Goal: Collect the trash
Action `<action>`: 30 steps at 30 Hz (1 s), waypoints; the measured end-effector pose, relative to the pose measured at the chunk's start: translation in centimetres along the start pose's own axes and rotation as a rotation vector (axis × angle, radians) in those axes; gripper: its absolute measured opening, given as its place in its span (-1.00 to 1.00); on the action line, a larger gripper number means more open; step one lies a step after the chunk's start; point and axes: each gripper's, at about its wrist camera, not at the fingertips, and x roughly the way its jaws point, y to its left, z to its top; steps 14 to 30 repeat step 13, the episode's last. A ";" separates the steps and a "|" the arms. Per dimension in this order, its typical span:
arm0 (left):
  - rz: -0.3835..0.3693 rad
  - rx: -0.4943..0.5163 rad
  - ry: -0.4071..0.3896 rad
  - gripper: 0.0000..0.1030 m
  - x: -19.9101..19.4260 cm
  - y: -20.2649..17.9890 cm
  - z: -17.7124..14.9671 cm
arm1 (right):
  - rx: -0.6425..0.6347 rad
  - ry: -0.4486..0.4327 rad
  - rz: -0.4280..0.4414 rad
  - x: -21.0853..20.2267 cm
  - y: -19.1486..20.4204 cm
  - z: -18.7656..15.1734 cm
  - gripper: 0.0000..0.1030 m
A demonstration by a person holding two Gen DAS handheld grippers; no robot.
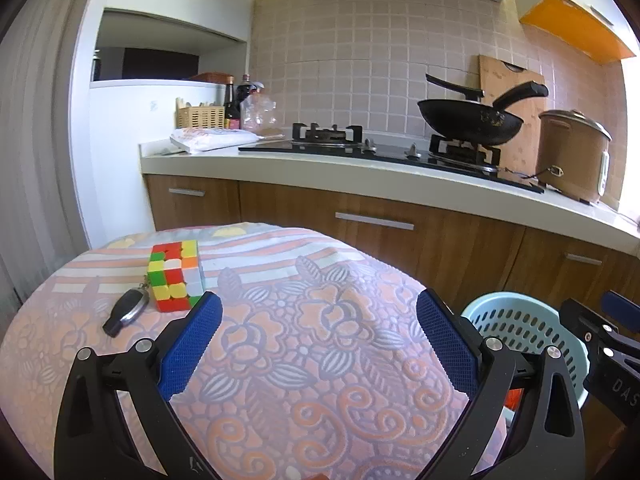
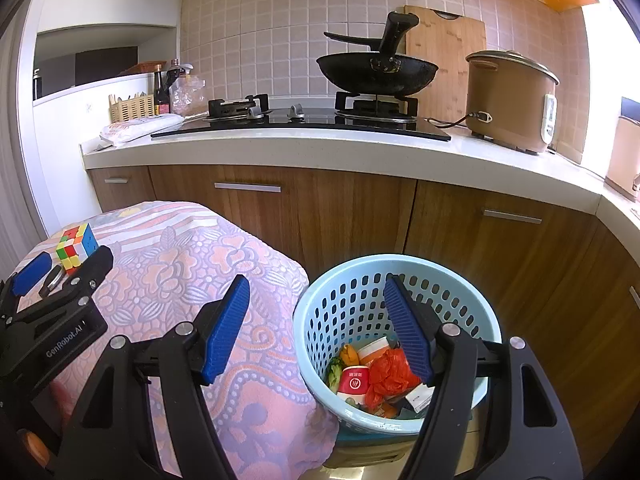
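Observation:
A light blue perforated basket [image 2: 320, 312] stands on the floor right of the cloth-covered table [image 2: 180, 280]. Inside it lie trash pieces: a red paper cup [image 2: 353, 380], a crumpled orange-red bag [image 2: 390, 372], vegetable scraps and a white slip. My right gripper [image 2: 316, 292] hangs open over the gap between table and basket, nothing between its blue pads. My left gripper [image 1: 318, 312] is open above the flowered cloth [image 1: 312, 340], empty. The basket [image 1: 520, 328] shows past its right finger. The left gripper [image 2: 64, 264] also appears at the left of the right wrist view.
A colourful puzzle cube [image 1: 176, 276] and a black car key [image 1: 126, 310] lie at the table's far left. Behind runs a counter [image 2: 320, 148] with a gas hob, a black wok [image 2: 376, 70], a rice cooker [image 2: 512, 100], bottles and wooden cabinet doors [image 2: 352, 216] below.

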 end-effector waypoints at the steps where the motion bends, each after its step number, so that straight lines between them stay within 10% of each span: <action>1: 0.002 0.000 -0.001 0.84 0.0 0.1 0.0 | 0.000 0.000 0.000 0.0 0.0 0.0 0.28; 30: 0.001 -0.025 0.026 0.86 0.2 0.4 0.1 | 0.005 -0.006 -0.008 -0.3 -0.3 0.6 0.28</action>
